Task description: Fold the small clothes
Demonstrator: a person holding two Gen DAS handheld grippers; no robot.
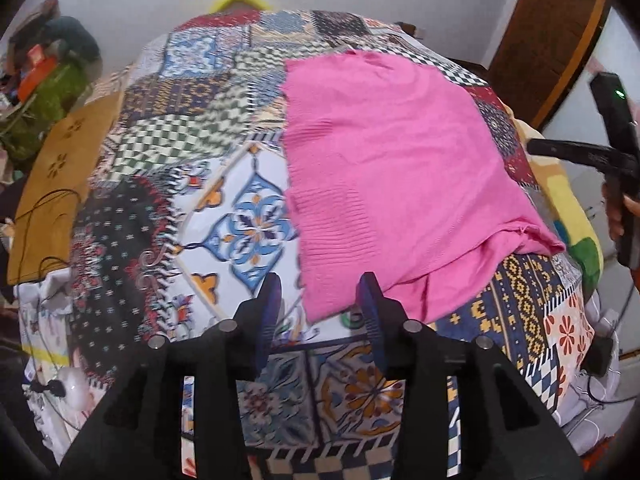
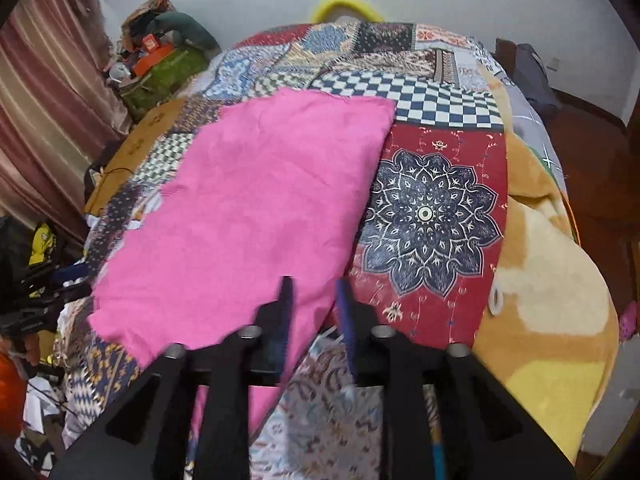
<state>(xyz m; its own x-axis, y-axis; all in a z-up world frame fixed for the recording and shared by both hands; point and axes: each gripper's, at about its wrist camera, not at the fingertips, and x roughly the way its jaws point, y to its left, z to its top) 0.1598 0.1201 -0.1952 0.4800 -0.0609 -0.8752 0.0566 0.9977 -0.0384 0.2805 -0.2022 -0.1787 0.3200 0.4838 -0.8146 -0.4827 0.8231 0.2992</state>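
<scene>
Both claws hang spread and empty: left claw [image 1: 320,292], right claw [image 2: 314,294]. One pink knitted garment [image 1: 384,168] lies flat on one patchwork-patterned bed cover [image 1: 240,208], beneath both claws.

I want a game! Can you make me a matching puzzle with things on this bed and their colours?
Things:
1. cloth
2. star flower patch
3. checked patch
4. left claw

Colours:
A. dark blue flower on red
B. blue fingers, open
C. pink
D. navy and white squares

Pairs: 1-C, 2-A, 3-D, 4-B
</scene>
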